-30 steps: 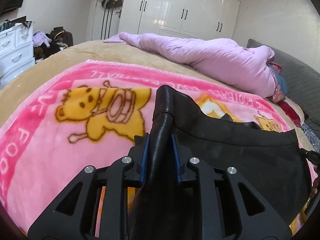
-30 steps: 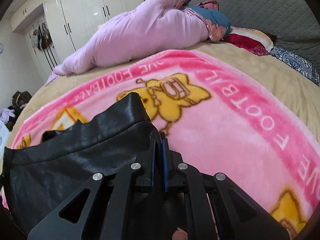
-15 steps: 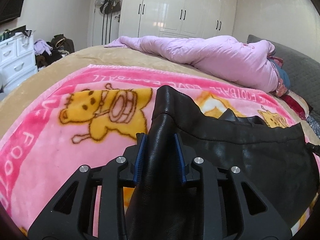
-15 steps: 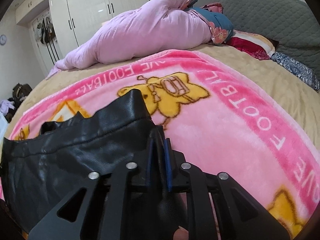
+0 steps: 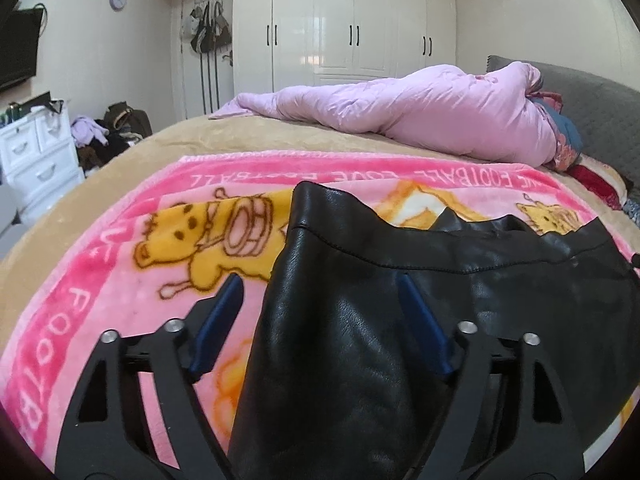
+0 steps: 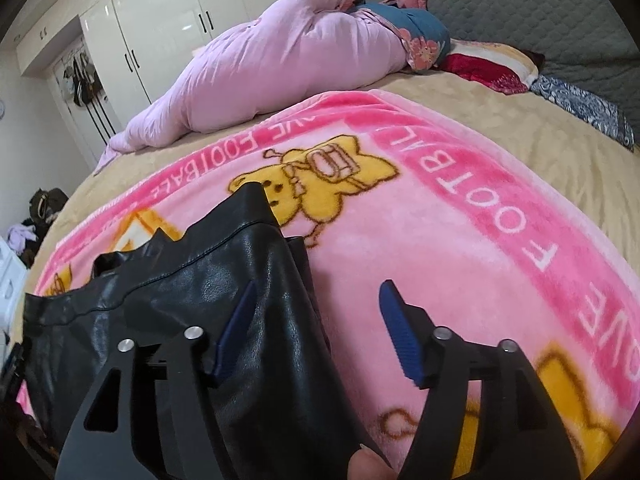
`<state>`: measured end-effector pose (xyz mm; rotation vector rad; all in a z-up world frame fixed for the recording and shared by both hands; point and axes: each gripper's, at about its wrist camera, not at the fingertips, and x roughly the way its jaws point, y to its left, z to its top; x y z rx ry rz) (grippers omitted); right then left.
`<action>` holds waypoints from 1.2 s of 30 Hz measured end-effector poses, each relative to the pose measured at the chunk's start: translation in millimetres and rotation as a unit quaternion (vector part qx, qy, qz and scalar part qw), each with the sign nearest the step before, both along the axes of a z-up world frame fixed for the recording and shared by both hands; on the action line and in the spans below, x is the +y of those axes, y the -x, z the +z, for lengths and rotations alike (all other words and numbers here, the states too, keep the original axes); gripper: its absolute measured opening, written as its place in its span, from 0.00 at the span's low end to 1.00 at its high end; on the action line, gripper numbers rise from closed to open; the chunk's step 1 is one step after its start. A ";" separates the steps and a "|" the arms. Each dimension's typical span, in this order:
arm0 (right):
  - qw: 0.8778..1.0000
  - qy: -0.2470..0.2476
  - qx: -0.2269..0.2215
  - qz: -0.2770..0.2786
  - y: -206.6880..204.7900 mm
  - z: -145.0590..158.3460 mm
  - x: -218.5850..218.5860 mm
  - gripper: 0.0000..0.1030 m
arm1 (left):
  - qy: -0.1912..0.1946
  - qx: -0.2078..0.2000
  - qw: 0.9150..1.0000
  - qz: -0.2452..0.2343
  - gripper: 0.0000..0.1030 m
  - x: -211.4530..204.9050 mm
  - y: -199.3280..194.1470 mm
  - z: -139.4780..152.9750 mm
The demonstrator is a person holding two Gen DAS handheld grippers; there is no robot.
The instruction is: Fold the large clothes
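Behind black leather garment [image 5: 400, 320] — pink duvet [image 5: 420, 120], pillows [image 6: 488, 66].

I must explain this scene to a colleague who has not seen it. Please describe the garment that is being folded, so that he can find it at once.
Find the bed, then the pink cartoon blanket spread over it. On that blanket lies the black leather garment, between the fingers of both open grippers, left and right. It is the only black, shiny thing there; the lilac duvet behind is pale and puffy.
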<state>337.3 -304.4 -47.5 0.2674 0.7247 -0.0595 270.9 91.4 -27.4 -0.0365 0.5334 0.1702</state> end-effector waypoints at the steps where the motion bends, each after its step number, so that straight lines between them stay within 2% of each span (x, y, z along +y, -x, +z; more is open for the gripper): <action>1: 1.000 -0.004 -0.002 -0.002 2.1 1.1 -1.3 0.66 | -0.002 0.001 1.000 0.002 0.75 -0.5 1.3 0.1; 3: 1.000 -0.015 -0.004 -0.004 6.6 3.9 -4.7 0.70 | -0.004 -0.001 1.000 0.003 0.83 -2.0 4.0 1.4; 6: 1.000 -0.029 -0.008 -0.006 12.4 7.4 -8.1 0.74 | -0.013 -0.007 1.000 0.008 0.88 -4.3 9.5 6.0; 12: 0.999 -0.050 -0.008 -0.002 24.5 10.3 -11.4 0.78 | -0.001 -0.014 1.000 0.014 0.90 -1.6 23.2 15.2; 17: 1.000 -0.028 -0.006 0.009 35.7 9.1 -4.7 0.78 | 0.042 -0.022 0.999 0.027 0.91 14.5 50.1 13.9; 24: 1.000 -0.011 0.007 0.021 51.7 -1.8 -2.3 0.77 | 0.118 0.017 0.993 0.022 0.91 40.2 71.2 -9.4; 29: 0.999 -0.021 0.032 0.037 53.1 -14.2 -2.6 0.57 | 0.206 0.039 0.978 -0.003 0.91 54.8 80.5 -25.8; 31: 0.998 -0.034 0.039 0.044 53.6 -19.4 -2.3 0.56 | 0.222 0.046 0.974 -0.007 0.88 55.7 81.6 -30.7; 32: 0.998 -0.032 0.041 0.045 53.8 -21.2 -1.7 0.56 | 0.225 0.050 0.973 -0.010 0.83 54.0 80.8 -32.6; 33: 0.998 -0.031 0.042 0.046 54.4 -22.1 -1.4 0.55 | 0.228 0.053 0.972 -0.014 0.71 53.0 80.3 -33.4; 34: 0.997 -0.033 0.041 0.047 54.7 -22.5 -1.6 0.50 | 0.230 0.056 0.971 -0.021 0.63 51.3 79.2 -34.5; 35: 0.997 -0.041 0.042 0.051 55.4 -23.1 -2.0 0.40 | 0.228 0.060 0.971 -0.027 0.47 48.6 77.8 -35.1; 36: 0.996 -0.049 0.044 0.056 56.3 -23.5 -2.0 0.36 | 0.220 0.065 0.973 -0.028 0.45 45.0 76.9 -35.6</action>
